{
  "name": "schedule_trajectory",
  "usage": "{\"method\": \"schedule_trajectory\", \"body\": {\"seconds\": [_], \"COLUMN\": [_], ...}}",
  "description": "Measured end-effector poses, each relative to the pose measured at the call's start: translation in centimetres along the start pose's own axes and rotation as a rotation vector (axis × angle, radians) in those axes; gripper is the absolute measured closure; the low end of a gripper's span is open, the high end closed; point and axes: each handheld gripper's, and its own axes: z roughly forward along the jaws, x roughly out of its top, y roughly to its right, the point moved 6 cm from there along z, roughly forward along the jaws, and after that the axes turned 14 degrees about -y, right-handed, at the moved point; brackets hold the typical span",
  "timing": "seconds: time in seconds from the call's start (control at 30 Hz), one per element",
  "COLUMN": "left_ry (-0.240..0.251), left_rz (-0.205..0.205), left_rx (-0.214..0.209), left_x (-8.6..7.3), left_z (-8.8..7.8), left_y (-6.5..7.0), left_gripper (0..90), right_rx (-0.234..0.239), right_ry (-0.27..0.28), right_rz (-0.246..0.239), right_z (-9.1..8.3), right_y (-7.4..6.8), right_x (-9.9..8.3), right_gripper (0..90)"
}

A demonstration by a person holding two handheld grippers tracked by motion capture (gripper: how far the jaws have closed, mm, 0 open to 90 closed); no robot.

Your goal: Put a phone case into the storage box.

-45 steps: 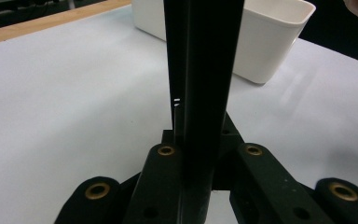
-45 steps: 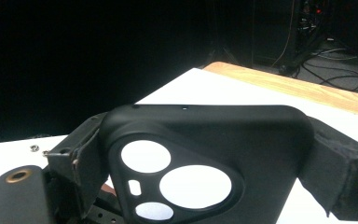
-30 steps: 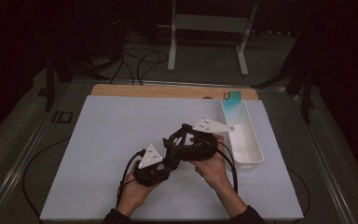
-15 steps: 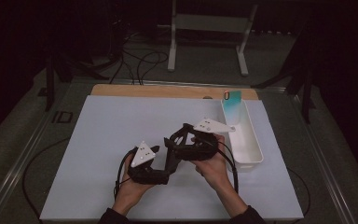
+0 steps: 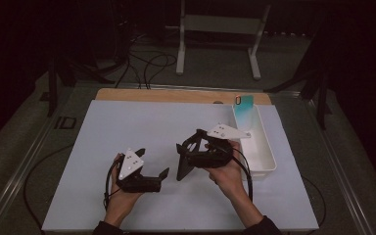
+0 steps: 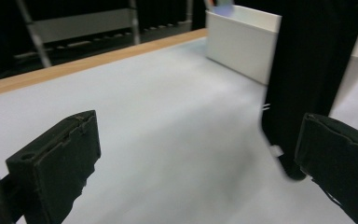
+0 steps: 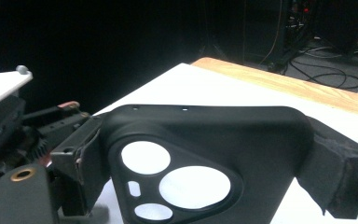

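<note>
A black phone case (image 5: 182, 166) with camera cut-outs stands on edge just above the white mat, and my right gripper (image 5: 190, 152) is shut on it. In the right gripper view the case (image 7: 205, 128) spans both pads (image 7: 333, 175). My left gripper (image 5: 152, 163) sits to the left of the case, apart from it. Its jaws have just been opening and stand wide with nothing between them. The left gripper view has both jaws spread (image 6: 198, 163) and the case (image 6: 307, 70) ahead at the right.
A long white tray (image 5: 264, 156) lies right of the right hand, with a teal item (image 5: 243, 110) standing at its far end. The white mat (image 5: 127, 122) covers the table up to a wooden strip (image 5: 176, 95) at the back. Cables trail from both grippers.
The left gripper has let go of the black case, opened its jaws and drawn away to the left. The right gripper has kept the case in place.
</note>
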Motion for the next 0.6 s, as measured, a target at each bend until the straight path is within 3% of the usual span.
{"method": "schedule_trajectory", "body": {"seconds": [0.13,0.27,0.33,0.6], "left_ry": [0.007,0.031,0.024,0.004], "left_rz": [-0.015,-0.017,-0.017,-0.045], "left_rx": [0.055,0.077,0.107,0.155], "left_x": [-1.3,-2.5,-3.1,-5.4], "left_z": [-1.1,-2.2,-2.7,-3.9], "left_y": [-1.4,-2.4,-3.0,-4.6], "left_gripper": [0.3,0.1,0.1,0.1], "right_rx": [-0.004,-0.016,-0.023,-0.045], "right_ry": [-0.002,-0.001,0.0,0.009], "right_rz": [0.002,-0.009,-0.01,-0.007], "right_z": [0.0,-0.1,-0.2,-0.6], "right_y": [0.2,0.4,0.5,1.3], "right_x": [0.0,0.1,0.2,0.9], "right_gripper": [13.2,13.2,13.3,13.3]}}
